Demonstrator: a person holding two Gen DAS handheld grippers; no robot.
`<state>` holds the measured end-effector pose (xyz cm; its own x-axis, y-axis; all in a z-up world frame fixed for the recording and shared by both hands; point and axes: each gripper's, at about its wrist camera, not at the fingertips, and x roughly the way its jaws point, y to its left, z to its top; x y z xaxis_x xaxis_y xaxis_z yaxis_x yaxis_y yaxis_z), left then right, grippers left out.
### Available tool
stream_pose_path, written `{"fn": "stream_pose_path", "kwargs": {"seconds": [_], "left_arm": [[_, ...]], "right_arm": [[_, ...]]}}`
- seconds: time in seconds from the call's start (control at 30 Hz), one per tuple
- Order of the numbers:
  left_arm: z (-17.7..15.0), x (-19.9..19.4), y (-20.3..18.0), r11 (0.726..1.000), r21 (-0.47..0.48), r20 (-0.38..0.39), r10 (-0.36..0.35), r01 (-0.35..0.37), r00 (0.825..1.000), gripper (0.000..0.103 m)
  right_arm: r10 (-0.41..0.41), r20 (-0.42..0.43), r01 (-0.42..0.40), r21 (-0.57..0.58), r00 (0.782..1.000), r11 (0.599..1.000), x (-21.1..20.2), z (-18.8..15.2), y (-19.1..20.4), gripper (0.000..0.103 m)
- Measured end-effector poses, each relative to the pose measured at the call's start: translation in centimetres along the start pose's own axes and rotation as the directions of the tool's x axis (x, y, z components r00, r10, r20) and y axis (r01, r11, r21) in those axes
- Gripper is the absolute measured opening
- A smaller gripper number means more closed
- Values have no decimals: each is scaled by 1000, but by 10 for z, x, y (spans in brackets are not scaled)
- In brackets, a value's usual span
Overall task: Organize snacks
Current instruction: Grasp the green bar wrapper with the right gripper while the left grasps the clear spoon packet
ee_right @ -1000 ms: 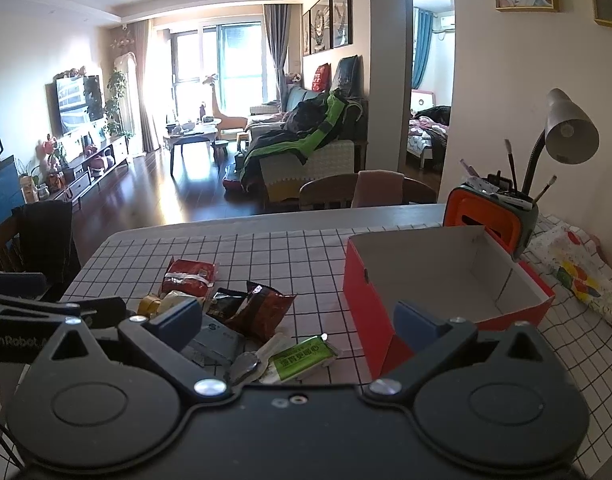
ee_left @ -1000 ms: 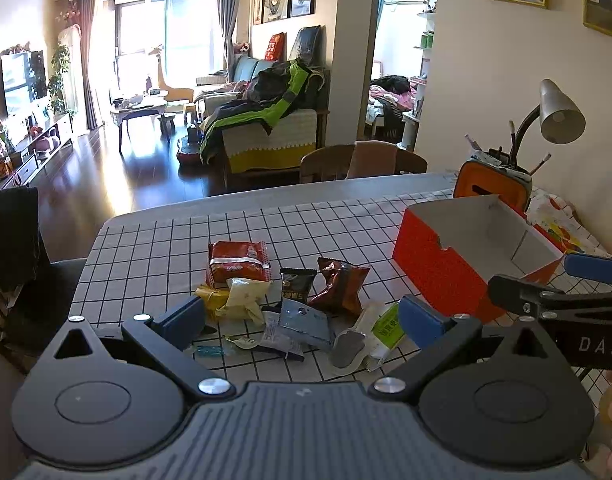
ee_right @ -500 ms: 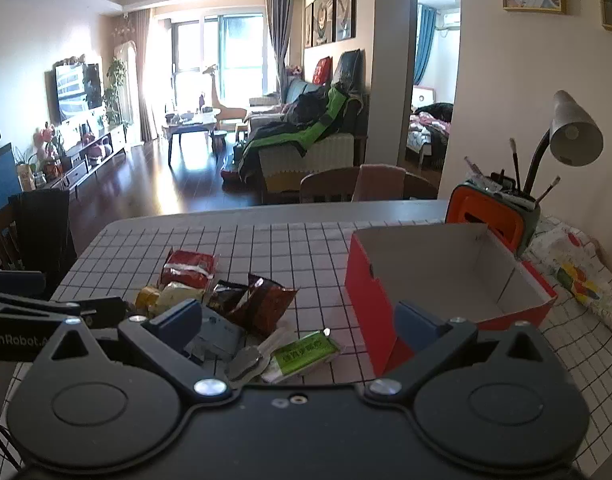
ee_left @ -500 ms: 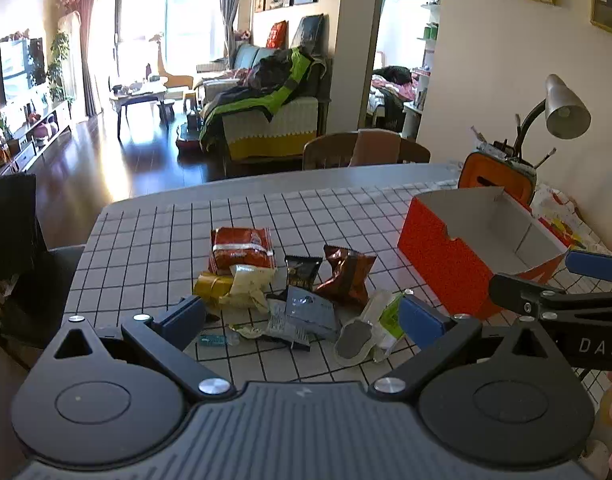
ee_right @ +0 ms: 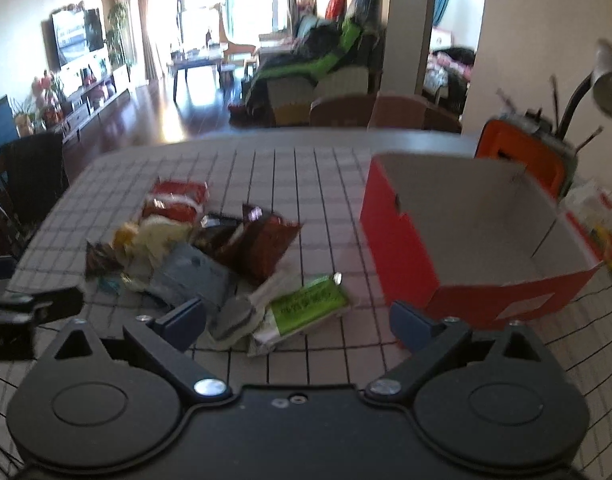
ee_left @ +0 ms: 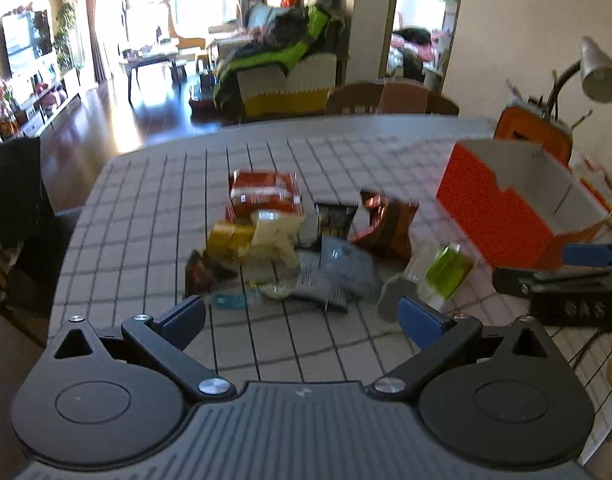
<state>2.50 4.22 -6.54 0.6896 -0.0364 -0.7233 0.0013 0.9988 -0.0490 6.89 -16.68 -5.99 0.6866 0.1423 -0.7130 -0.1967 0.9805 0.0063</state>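
A heap of snack packets lies on the checked tablecloth (ee_left: 154, 216): a red bag (ee_left: 264, 194), a yellow-white packet (ee_left: 274, 232), a brown foil bag (ee_left: 385, 222), a grey packet (ee_left: 337, 268) and a green packet (ee_left: 447, 270). An open red box (ee_left: 501, 208) stands to their right, empty (ee_right: 465, 232). My left gripper (ee_left: 302, 314) is open above the table just before the heap. My right gripper (ee_right: 298, 322) is open, with the green packet (ee_right: 306, 308) between its fingers' line and the heap (ee_right: 186, 240) ahead left.
An orange pen holder (ee_right: 521, 156) and a desk lamp (ee_left: 597, 76) stand behind the box by the wall. Chairs (ee_left: 389, 98) stand at the table's far edge. A dark chair (ee_left: 14, 200) is at the left. The other gripper shows at the right (ee_left: 565, 284).
Both grippers have moved forward and down toward the snack heap, which now looks larger and blurred. Both stay open. The snacks and box have not moved.
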Motion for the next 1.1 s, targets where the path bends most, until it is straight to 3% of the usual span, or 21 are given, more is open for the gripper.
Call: {"fn": "stream_pose_path", "kwargs": {"seconds": [0.3, 0.57, 0.9, 1.1], "left_arm": [[-1, 33, 6, 999, -9, -41, 43, -44, 998, 103], [1, 56, -31, 988, 137, -48, -69, 75, 996, 100], [5, 86, -57, 969, 213, -92, -108, 126, 990, 90], [10, 102, -67, 952, 252, -125, -145, 172, 982, 84]], "right_arm": [[-28, -141, 45, 123, 990, 991, 66, 4, -15, 86], [-57, -195, 103, 237, 979, 966, 101, 11, -30, 82], [-130, -241, 194, 264, 962, 945, 140, 20, -24, 78], [-104, -242, 171, 272, 965, 947, 142, 20, -26, 74]]}}
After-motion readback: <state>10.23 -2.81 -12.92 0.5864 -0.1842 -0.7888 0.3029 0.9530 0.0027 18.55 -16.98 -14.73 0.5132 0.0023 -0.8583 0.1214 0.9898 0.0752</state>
